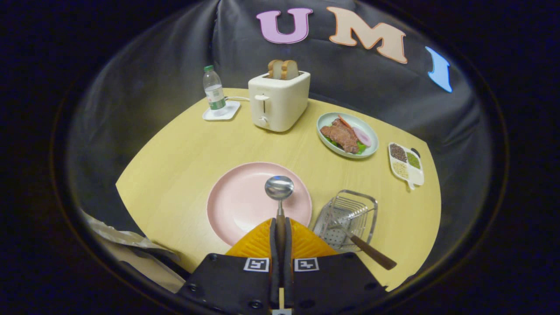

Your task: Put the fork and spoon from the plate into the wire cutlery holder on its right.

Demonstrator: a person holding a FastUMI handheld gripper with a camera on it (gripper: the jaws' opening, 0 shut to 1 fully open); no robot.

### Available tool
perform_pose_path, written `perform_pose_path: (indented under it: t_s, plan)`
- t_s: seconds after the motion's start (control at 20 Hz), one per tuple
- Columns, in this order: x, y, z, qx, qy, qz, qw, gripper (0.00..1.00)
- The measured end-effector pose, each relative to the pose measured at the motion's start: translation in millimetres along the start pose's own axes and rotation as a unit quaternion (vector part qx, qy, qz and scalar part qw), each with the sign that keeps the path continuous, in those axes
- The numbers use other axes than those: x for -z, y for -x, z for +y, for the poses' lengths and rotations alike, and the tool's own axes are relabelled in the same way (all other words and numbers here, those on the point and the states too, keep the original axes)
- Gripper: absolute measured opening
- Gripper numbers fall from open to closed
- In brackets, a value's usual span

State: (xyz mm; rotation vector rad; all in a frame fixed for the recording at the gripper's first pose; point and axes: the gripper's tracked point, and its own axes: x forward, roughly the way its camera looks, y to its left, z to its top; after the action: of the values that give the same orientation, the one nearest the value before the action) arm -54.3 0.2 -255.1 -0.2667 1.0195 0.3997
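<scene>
- Steel spoon (279, 194) clamped in gripper (280, 238): both fingers pressed together on its handle, lower centre of frame. Bowl sticks straight fwd, beyond the fingertips.
- Spoon's long axis runs in line w/ the fingers, bowl away from the gripper, handle end hidden between them.
- Spoon bowl shows over the pink plate (243, 201), which sits just ahead of the fingers, centre-low. Looks lifted off it, but can't tell height for sure. Plate otherwise bare.
- Wire cutlery holder (348, 216) just right of plate, lower right of centre, near the right finger. Fork (356, 238) already in it: tines in the basket, brown handle poking out over the rim toward lower right.
- Key relation: holder lies right of and about level w/ the spoon bowl, so the spoon needs a sideways shift right. My read: fork done, spoon is the last item, task abt halfway+.
- Judgement: spoon axis now points to frame top, while the fork lies on a diagonal. May need a twist so the bowl drops inside the wires w/o hitting the fork handle.
- Background, not in play: toaster (278, 100) w/ bread slices (283, 69) top centre; water bottle (214, 92) on a small white tray, upper left; plate of food (348, 134) and divided seasoning dish (406, 165), right of centre. All on the light wood table (183, 148).
</scene>
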Motion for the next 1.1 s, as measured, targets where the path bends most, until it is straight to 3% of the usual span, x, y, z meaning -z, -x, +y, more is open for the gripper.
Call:
perform_pose_path:
  t_s: [0.6, 1.1]
  plan:
    - [1, 43, -72, 0.025, 0.009, 0.025, 0.999, 0.07]
    - [21, 27, -92, 0.021, 0.016, 0.068, 0.997, 0.10]
